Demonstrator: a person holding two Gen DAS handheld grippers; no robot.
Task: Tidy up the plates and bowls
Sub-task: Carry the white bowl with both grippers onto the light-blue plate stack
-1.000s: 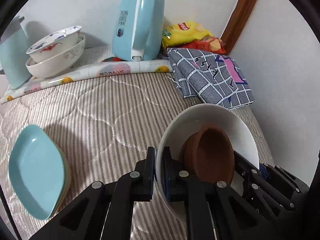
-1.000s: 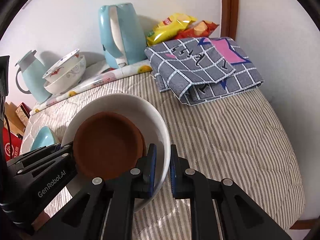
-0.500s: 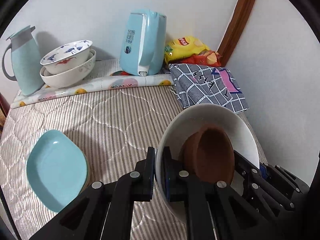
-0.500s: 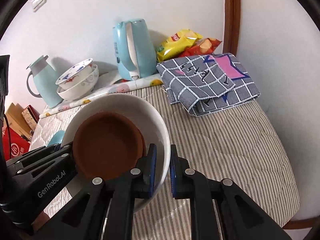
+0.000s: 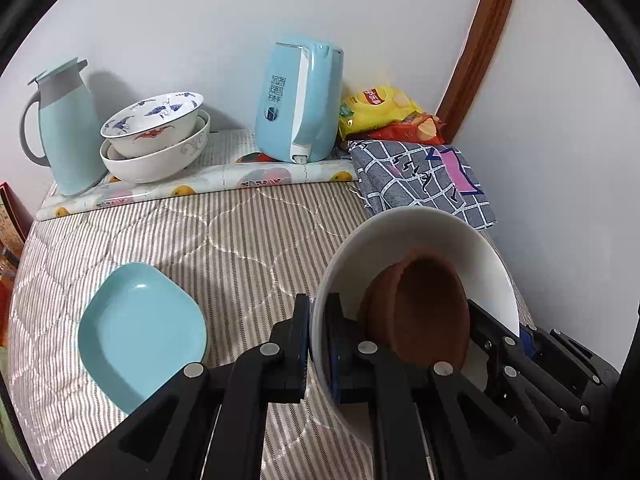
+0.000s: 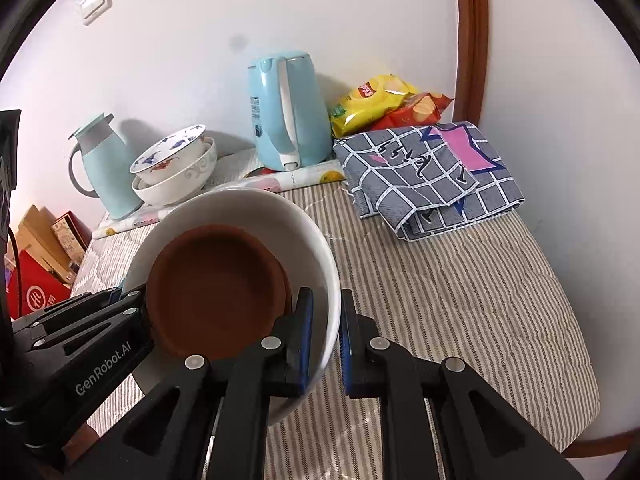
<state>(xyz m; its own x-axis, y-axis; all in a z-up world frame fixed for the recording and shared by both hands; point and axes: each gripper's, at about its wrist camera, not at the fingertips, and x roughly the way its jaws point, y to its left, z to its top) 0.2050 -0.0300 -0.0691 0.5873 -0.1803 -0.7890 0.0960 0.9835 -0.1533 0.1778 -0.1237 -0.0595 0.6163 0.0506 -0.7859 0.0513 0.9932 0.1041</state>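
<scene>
A white bowl (image 5: 420, 240) with a brown bowl (image 5: 424, 312) nested inside is held above the striped mattress (image 5: 248, 240), the left gripper (image 5: 318, 344) and the right gripper (image 6: 324, 340) each closed on opposite sides of its rim. To the left of the white bowl a teal plate (image 5: 140, 332) lies on the mattress. Beyond the white bowl, along the wall, stand two stacked patterned bowls (image 5: 156, 140), a kettle (image 5: 300, 100) and a folded checked cloth (image 5: 424, 176).
</scene>
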